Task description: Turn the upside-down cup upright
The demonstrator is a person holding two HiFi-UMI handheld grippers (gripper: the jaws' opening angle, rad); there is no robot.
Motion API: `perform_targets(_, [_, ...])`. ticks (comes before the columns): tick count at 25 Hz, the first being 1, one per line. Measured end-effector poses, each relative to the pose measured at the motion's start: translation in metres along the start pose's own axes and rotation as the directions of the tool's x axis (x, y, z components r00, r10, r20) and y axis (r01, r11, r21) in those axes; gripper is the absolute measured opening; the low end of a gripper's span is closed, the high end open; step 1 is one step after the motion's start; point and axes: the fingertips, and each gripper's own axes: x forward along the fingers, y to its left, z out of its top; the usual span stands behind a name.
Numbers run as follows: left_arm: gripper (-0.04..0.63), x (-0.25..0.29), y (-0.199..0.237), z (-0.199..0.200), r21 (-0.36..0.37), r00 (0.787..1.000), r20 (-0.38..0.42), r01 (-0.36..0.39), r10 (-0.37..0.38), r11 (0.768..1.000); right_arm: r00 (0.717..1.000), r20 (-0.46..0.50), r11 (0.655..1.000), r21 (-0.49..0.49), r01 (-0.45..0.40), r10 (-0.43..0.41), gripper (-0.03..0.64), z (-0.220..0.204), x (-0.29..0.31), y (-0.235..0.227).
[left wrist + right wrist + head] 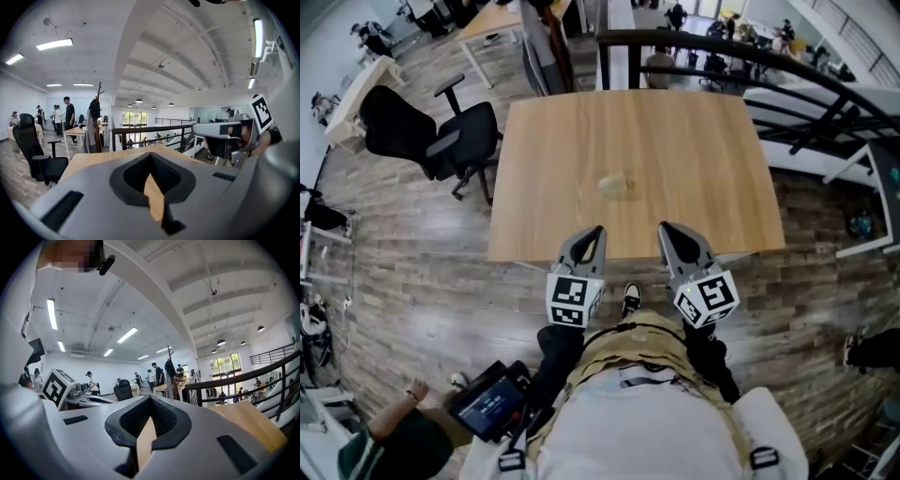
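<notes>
Left gripper (595, 232) and right gripper (667, 230) sit side by side in the head view. Both have their jaws pressed together with nothing in them, and their tips show just over the near edge of the surface (544, 141). The cup (617, 184) is out near the middle of the wood, a pale see-through blur. It's well ahead of both tips and roughly between their lines, and I can't make out which way up it stands. Bare wood all round it, plenty of room. A black office chair (431, 131) crowds the surface's far left corner. A dark railing (750, 66) curves past the far and right edges. Low at the left, a hand holds a screen device (490, 403).

Left gripper view now: jaws closed and empty, a sliver of wood showing through the gap below the pads. The chair stands off to the left and the right gripper is level beside it at the right.

Right gripper view: jaws together too, nothing pinched. The left gripper's marker cube (57, 386) is at the left, with the surface's corner and the railing at the right.
</notes>
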Motion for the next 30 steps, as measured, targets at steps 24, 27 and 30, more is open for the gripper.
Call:
perform_targets(24, [0.0, 0.104, 0.06, -0.03, -0.094, 0.972, -0.208, 0.091, -0.109, 0.991, 0.977, -0.193, 0.99, 0.093, 0.106, -0.087, 0.021, -0.047, 0.095, -0.074])
perform_targets(27, [0.0, 0.12, 0.07, -0.03, -0.069, 0.963, -0.232, 0.121, -0.134, 0.99, 0.976, -0.187, 0.988, 0.083, 0.132, -0.115, 0.021, -0.041, 0.107, -0.078])
perform_targets(30, [0.0, 0.133, 0.076, -0.023, -0.045, 0.963, -0.222, 0.146, -0.152, 0.988, 0.972, -0.195, 0.986, 0.071, 0.151, -0.134, 0.021, -0.04, 0.117, -0.083])
